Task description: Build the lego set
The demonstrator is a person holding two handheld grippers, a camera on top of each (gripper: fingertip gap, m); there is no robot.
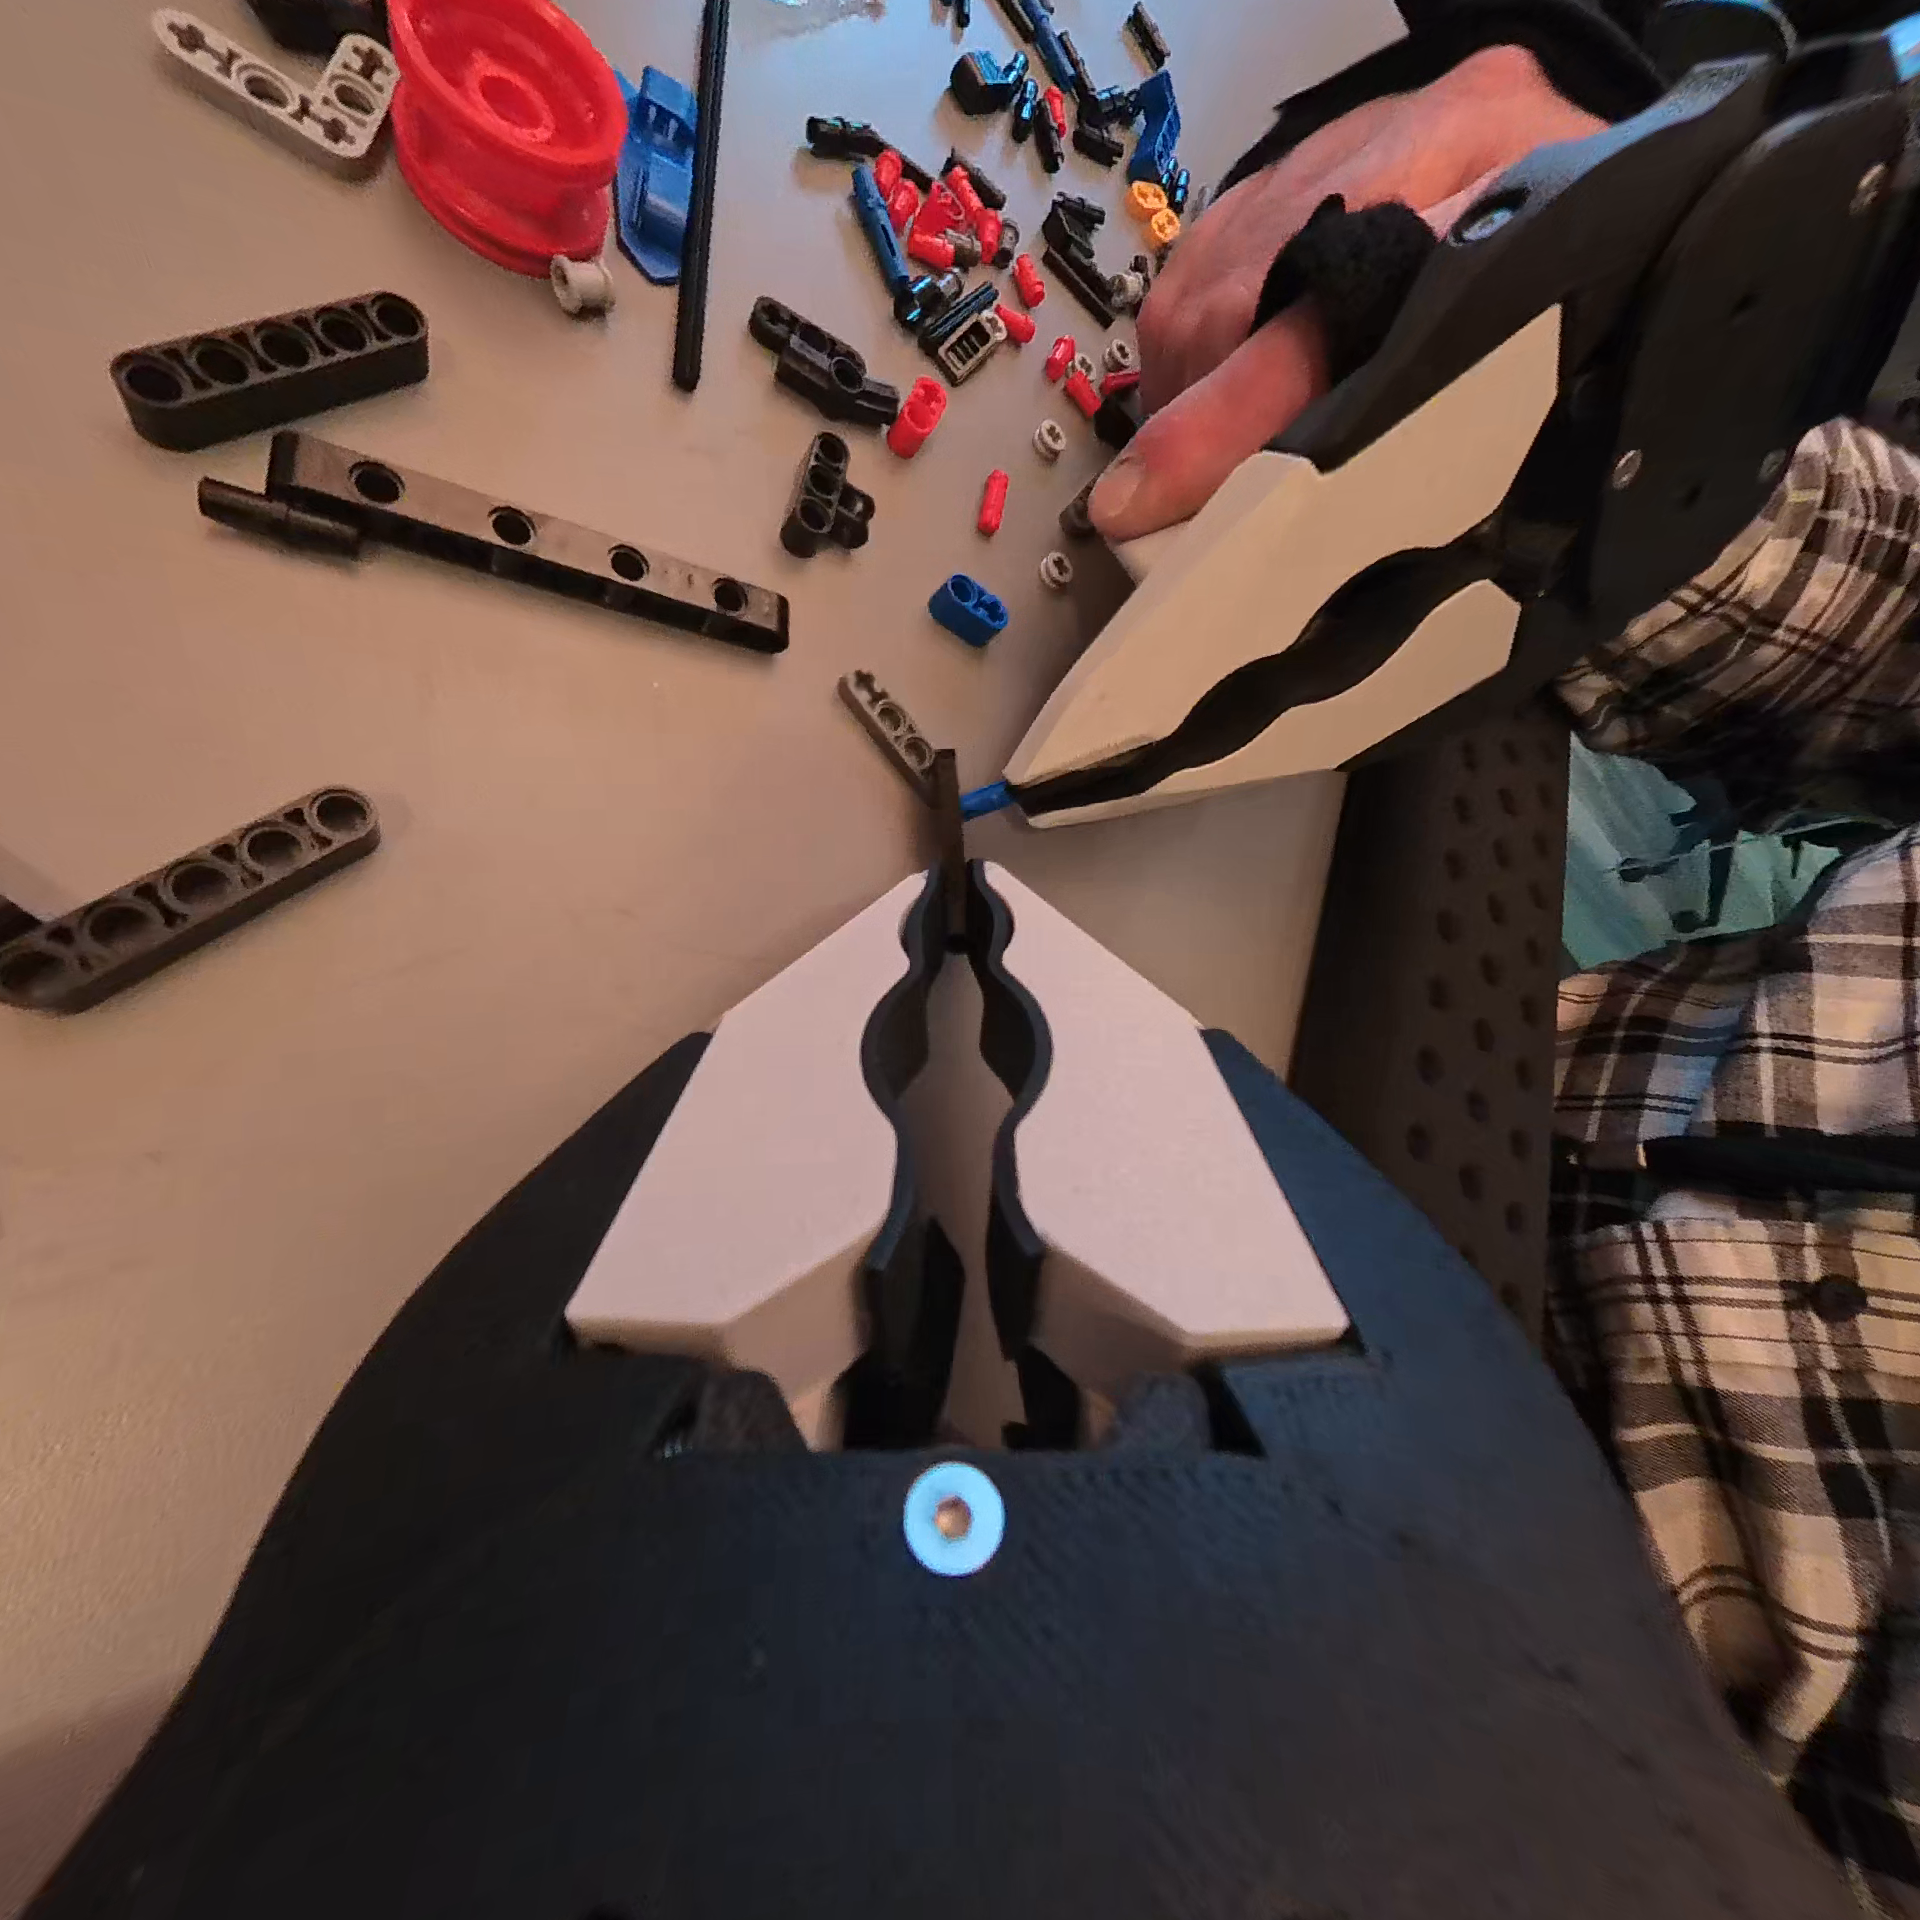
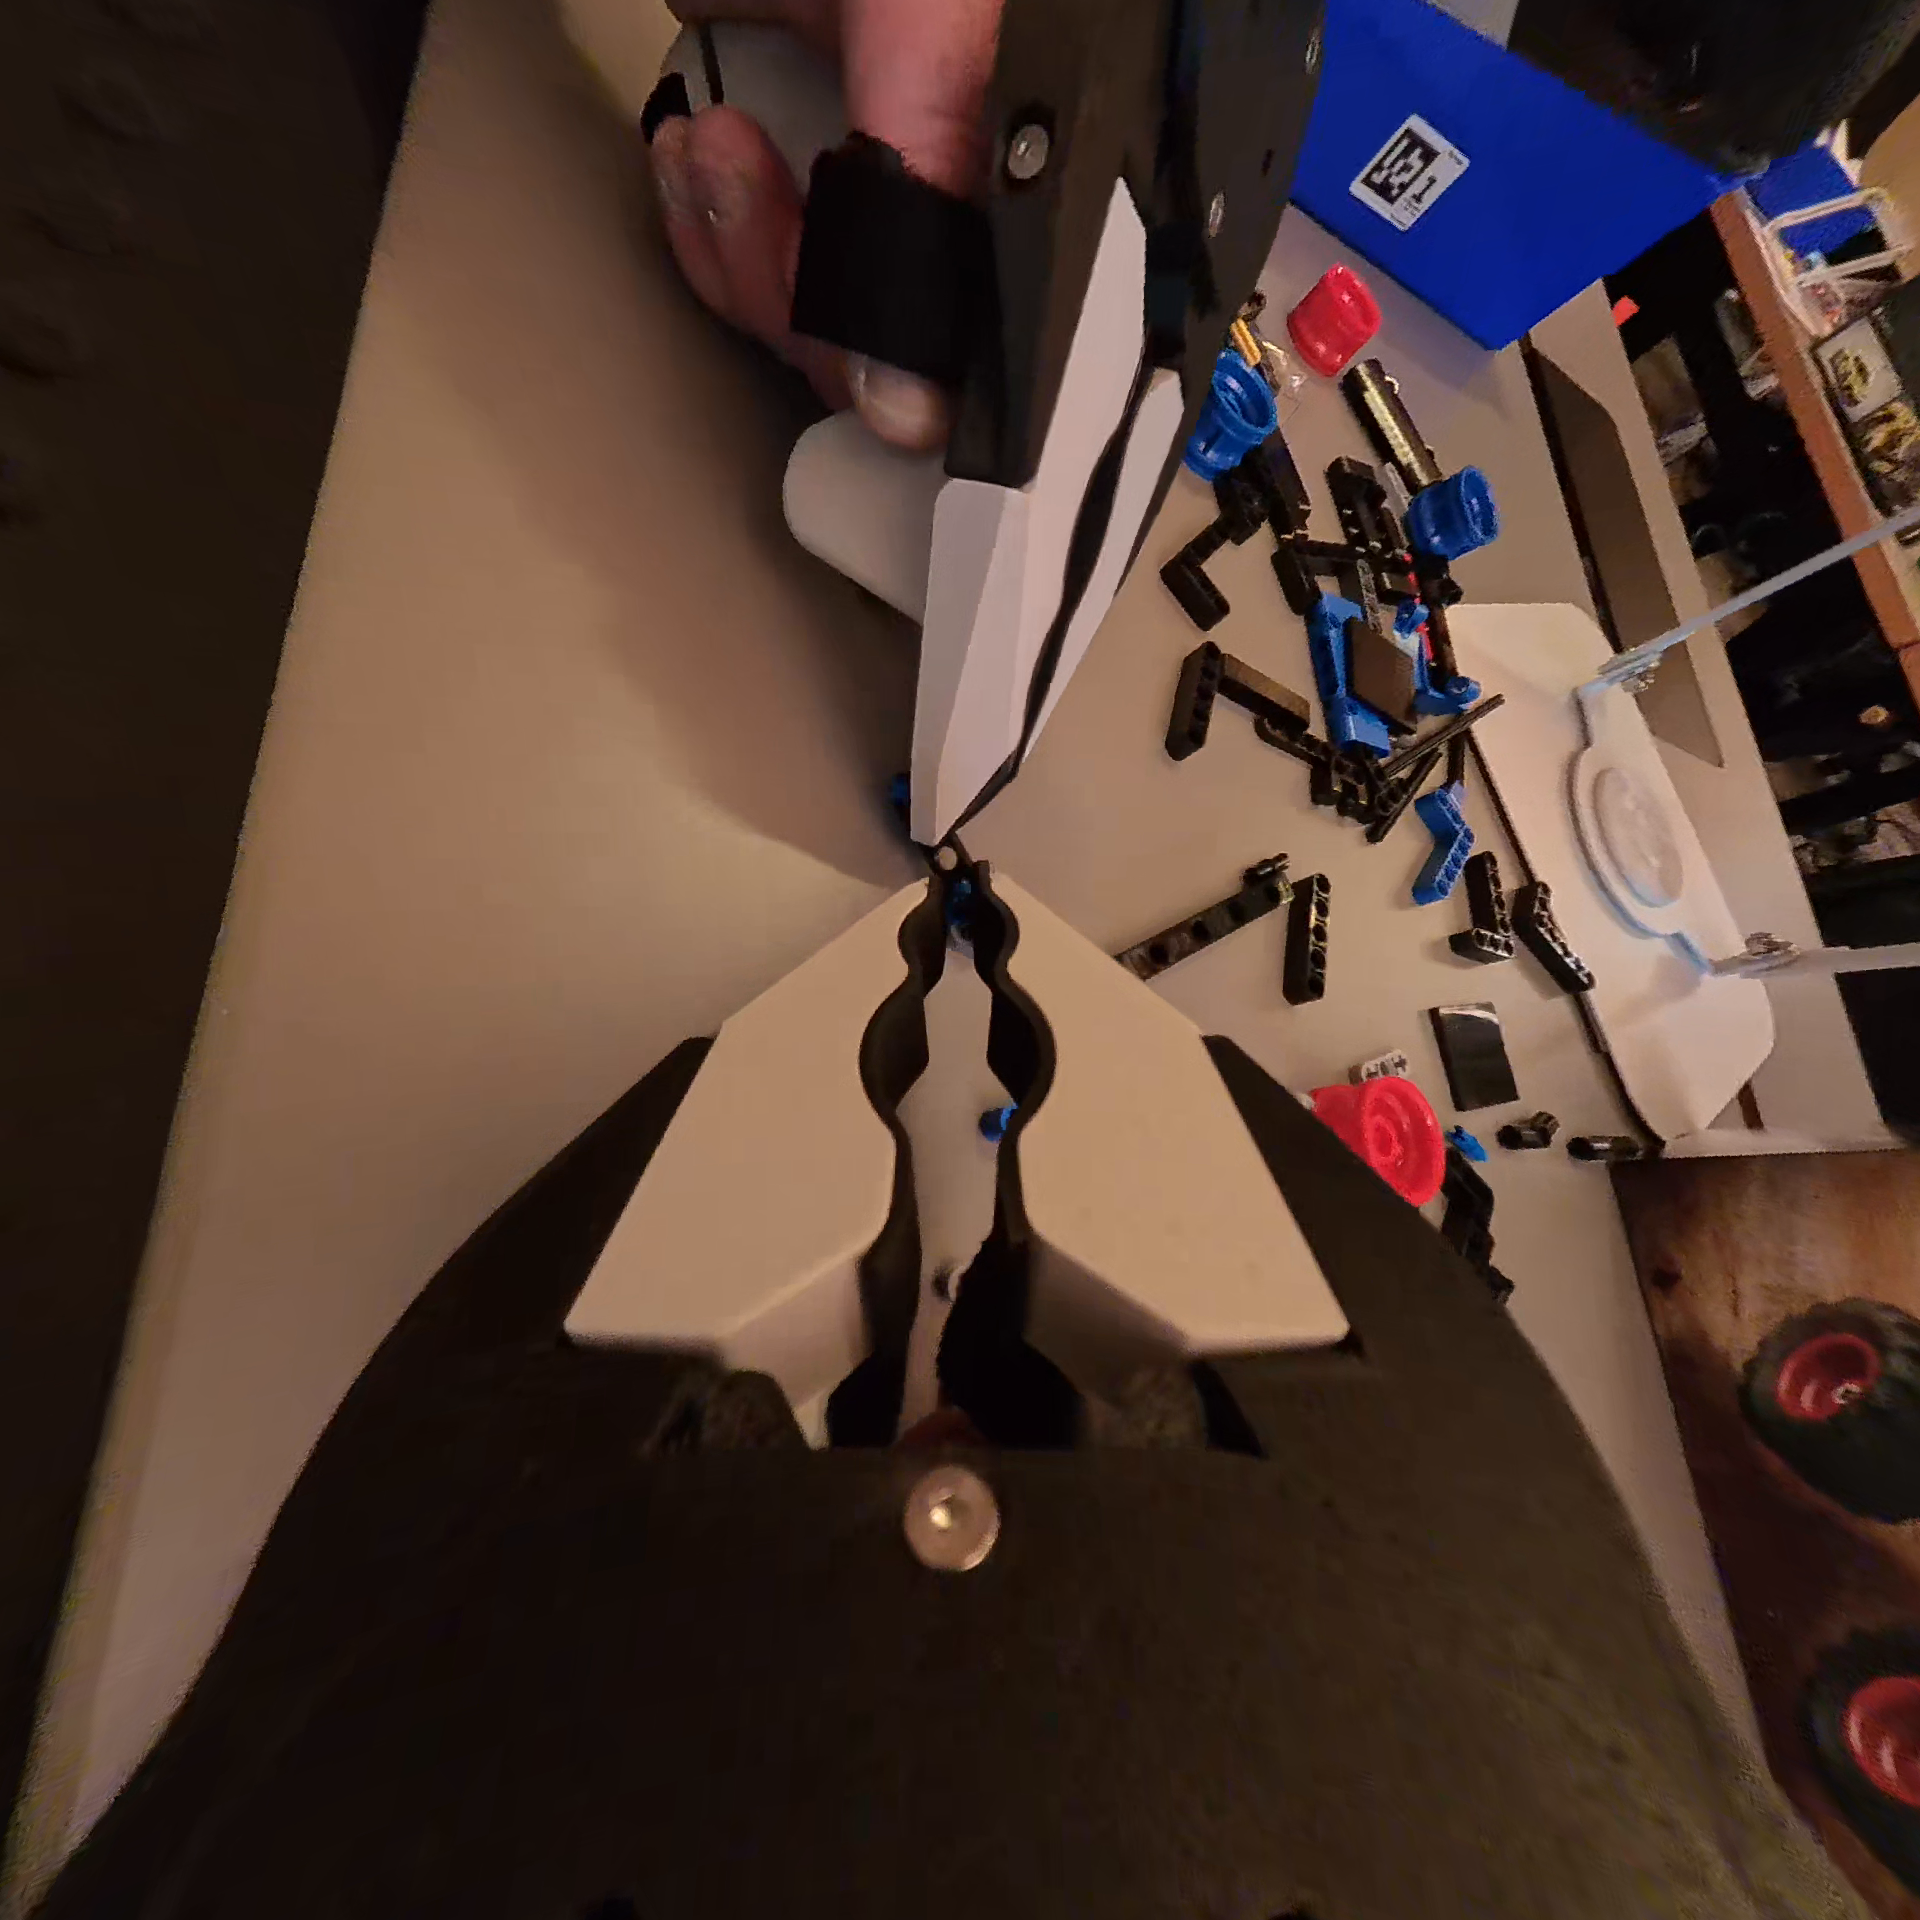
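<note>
- Left wrist view: left gripper [image 1: 954, 883] pinched on a thin black beam [image 1: 948, 805], near the table [image 1: 520, 1039] edge.
- Right gripper [image 1: 1023, 808] clamped on a small blue pin [image 1: 983, 799]; judged light, rigid, slippery; hold at the shank.

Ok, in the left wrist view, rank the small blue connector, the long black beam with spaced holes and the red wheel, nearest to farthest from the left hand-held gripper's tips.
1. Blue connector, just ahead of the left hand-held gripper.
2. Long black beam, ahead left.
3. Red wheel, far top left.
</note>
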